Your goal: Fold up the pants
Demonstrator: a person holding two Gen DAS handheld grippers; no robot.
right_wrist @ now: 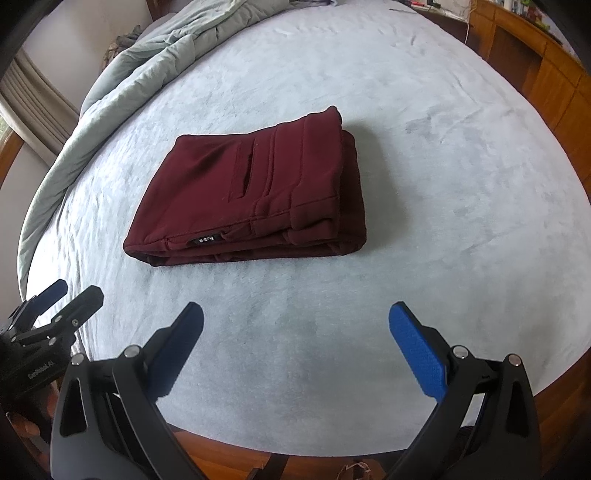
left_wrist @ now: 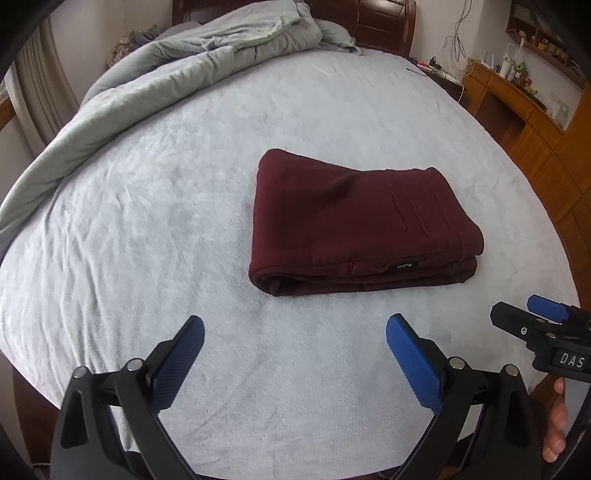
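Note:
Dark red pants point(left_wrist: 343, 221) point(right_wrist: 255, 192) lie folded into a compact rectangle on the pale blue bed cover point(left_wrist: 166, 221) point(right_wrist: 443, 184). A small black label shows on their near edge. My left gripper point(left_wrist: 295, 332) hovers open over the bed's near edge, short of the pants, with nothing between its blue pads. My right gripper point(right_wrist: 295, 317) is likewise open and empty, a short way in front of the pants. Each gripper shows at the edge of the other's view: the right gripper point(left_wrist: 532, 314) and the left gripper point(right_wrist: 70, 295).
A rumpled grey-green duvet point(left_wrist: 166, 74) point(right_wrist: 122, 85) is heaped along the far left of the bed. A dark wooden headboard point(left_wrist: 369, 22) stands behind. Wooden cabinets point(left_wrist: 535, 140) point(right_wrist: 535, 66) line the right side. A hand point(left_wrist: 557, 424) holds the right gripper's handle.

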